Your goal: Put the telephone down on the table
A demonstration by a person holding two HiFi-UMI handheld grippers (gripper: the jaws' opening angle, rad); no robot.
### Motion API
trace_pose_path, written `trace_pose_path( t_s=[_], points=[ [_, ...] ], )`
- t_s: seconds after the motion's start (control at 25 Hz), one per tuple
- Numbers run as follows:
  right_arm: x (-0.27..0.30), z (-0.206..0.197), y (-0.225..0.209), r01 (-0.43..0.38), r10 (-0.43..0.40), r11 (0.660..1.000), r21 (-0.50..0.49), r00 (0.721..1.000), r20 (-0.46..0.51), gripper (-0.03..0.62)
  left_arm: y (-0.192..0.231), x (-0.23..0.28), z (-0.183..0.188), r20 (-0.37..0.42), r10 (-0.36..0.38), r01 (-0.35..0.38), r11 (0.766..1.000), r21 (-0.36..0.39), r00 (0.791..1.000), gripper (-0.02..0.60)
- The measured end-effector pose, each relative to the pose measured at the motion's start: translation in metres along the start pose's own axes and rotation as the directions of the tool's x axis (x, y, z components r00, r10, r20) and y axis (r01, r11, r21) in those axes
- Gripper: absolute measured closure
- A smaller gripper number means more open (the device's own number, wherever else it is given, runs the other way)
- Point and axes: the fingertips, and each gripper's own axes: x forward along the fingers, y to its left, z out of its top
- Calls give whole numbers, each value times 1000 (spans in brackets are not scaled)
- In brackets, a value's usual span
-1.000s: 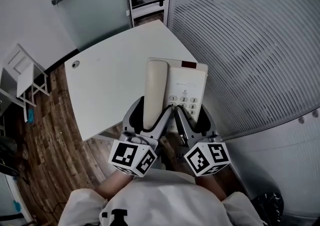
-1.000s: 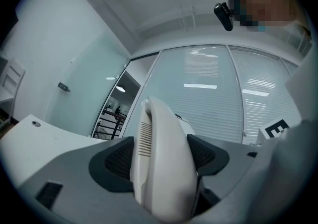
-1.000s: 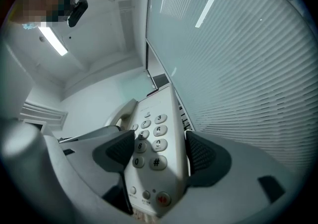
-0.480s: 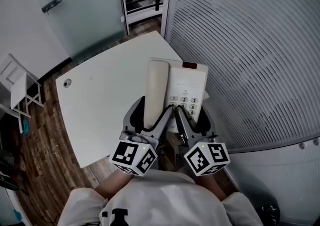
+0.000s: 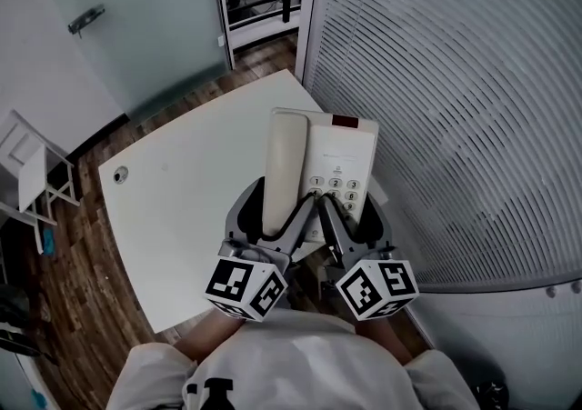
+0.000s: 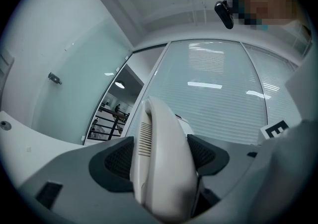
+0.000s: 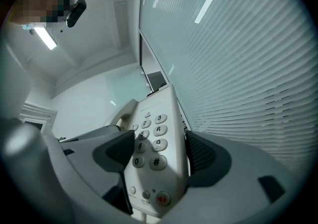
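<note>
Carry step: your left hand-held gripper (image 5: 275,204) and right hand-held gripper (image 5: 348,208) clamp the cream plastic telephone (image 5: 341,158). Next, lower it level onto the white counter (image 5: 182,190).

Cream desk telephone (image 5: 338,155), with the handset (image 5: 282,158) seated in its cradle on the left and the keypad (image 5: 335,185) on the right. I hold it over the near right part of the white table (image 5: 191,190), my left gripper (image 5: 275,210) clamped on the handset and my right gripper (image 5: 348,210) on the keypad body.
</note>
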Motion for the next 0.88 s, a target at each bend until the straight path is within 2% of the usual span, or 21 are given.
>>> trace_pose_path(
  t_s=[0.24, 0.88],
  points=[
    [13, -6, -8, 5, -5, 1000, 9, 1000, 1, 273, 10, 12, -7, -5, -1, 1, 1000, 2, 1000, 253],
    [28, -11, -25, -33, 34, 999, 19, 998, -50, 273, 14, 26, -18, -16, 62, -62, 998, -12, 998, 253]
  ],
)
